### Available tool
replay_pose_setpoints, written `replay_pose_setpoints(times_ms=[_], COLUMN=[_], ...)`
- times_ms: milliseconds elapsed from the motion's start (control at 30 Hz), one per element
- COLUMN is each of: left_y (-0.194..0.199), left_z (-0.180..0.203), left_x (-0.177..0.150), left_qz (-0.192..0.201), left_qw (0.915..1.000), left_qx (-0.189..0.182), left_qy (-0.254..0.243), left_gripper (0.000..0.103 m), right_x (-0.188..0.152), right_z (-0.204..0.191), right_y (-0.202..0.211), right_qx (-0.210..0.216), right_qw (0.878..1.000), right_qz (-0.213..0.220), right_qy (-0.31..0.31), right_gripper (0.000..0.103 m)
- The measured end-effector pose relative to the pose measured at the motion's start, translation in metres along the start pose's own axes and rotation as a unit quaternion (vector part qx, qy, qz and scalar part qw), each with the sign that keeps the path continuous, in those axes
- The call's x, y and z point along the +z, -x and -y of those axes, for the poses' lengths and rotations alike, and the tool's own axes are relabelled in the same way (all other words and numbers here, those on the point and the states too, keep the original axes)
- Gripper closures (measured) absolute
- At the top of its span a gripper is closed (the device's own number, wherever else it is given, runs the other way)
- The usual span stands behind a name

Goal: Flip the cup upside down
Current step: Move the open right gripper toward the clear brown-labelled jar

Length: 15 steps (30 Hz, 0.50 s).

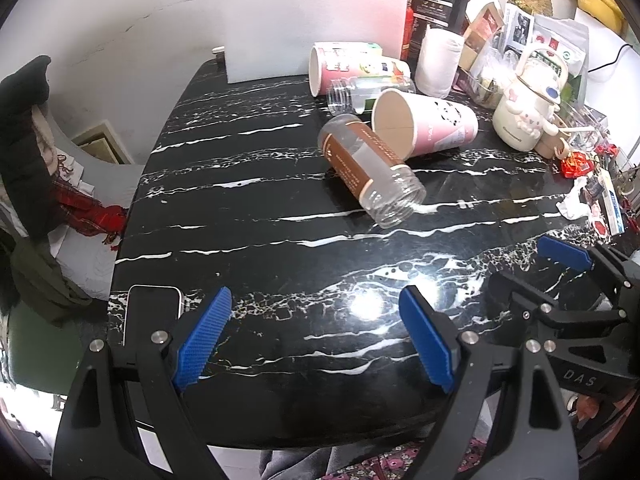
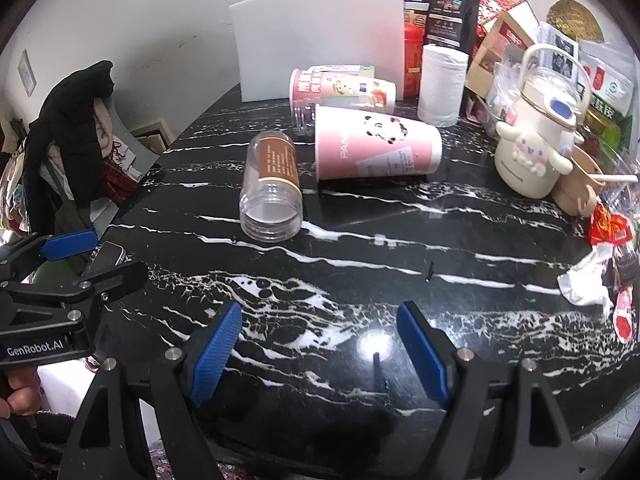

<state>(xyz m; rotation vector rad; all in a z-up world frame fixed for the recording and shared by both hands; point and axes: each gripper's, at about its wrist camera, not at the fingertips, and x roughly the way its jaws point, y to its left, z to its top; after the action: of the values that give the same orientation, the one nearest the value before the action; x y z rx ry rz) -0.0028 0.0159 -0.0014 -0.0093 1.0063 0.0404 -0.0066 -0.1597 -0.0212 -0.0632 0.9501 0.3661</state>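
Cup (image 2: pixel 378 144), pink paper with a panda print and the letters "PAN" readable in the right wrist view, lies on its side on the black marble table (image 2: pixel 360 248), mouth toward 9 o'clock, at about 12 o'clock from the right gripper (image 2: pixel 320 354). In the left wrist view the same cup (image 1: pixel 436 124) shows its brown inner wall, and the lettering cannot be read. Just beside its mouth lies a clear jar (image 2: pixel 272 188) with a brown label, also on its side; whether the two touch cannot be told. Behind the cup lie a clear bottle (image 1: pixel 368 92) and a second printed paper cup (image 2: pixel 344 88). A white roll (image 2: pixel 442 84) stands at 1 o'clock, and a cream kettle (image 2: pixel 536 140) with a cartoon figure at 2 o'clock. Left gripper (image 1: pixel 316 336) hovers low over the near table edge with its blue pads spread wide and nothing between them; the right gripper is spread the same way. Only the right wrist view shows "GenRobot.AI" on the left gripper's body; only the left wrist view shows "DAS" on the right gripper and, at 9 o'clock, a phone (image 1: pixel 152 312) lying flat.
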Motion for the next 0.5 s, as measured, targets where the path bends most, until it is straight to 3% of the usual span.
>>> replay_pose_setpoints(times_ms=[500], left_y=[-0.015], left_z=[-0.039], left_x=[0.021], left_qz=[0.0], left_qw=[0.9992], left_qx=[0.025], left_qy=[0.031], left_gripper=[0.018], right_x=[0.042], right_z=[-0.023], right_y=[-0.026], right_qx=[0.017], right_qw=[0.999], right_qz=[0.002], right_qy=[0.037], right_gripper=[0.023])
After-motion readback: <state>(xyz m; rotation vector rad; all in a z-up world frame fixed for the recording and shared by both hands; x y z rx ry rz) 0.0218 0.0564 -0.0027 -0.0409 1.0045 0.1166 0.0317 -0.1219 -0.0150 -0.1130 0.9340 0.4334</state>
